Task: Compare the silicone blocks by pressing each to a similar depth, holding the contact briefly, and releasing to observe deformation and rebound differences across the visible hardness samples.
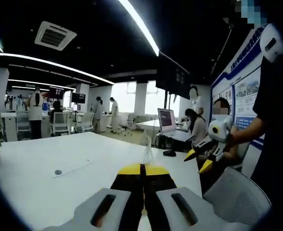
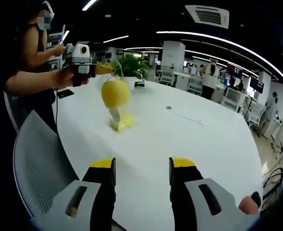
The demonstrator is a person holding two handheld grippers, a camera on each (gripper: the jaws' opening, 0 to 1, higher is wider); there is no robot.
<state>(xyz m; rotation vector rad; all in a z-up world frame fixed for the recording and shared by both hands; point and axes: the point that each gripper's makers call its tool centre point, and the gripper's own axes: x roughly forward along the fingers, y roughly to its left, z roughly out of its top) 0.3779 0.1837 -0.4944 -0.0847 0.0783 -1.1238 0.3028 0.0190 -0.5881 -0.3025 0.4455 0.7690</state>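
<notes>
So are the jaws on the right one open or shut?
Open. In the right gripper view, the right hand-held gripper has its two yellow-tipped jaws apart, with the white table showing between them.

The right gripper hangs with jaws parted over a white table, a grey mesh chair beside it, while the left gripper reaches beyond a yellow ball-topped object.

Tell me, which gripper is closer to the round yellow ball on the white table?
Left. The left gripper hovers just up and left of the round yellow ball in the right gripper view; the right gripper sits back across bare white table.
</notes>
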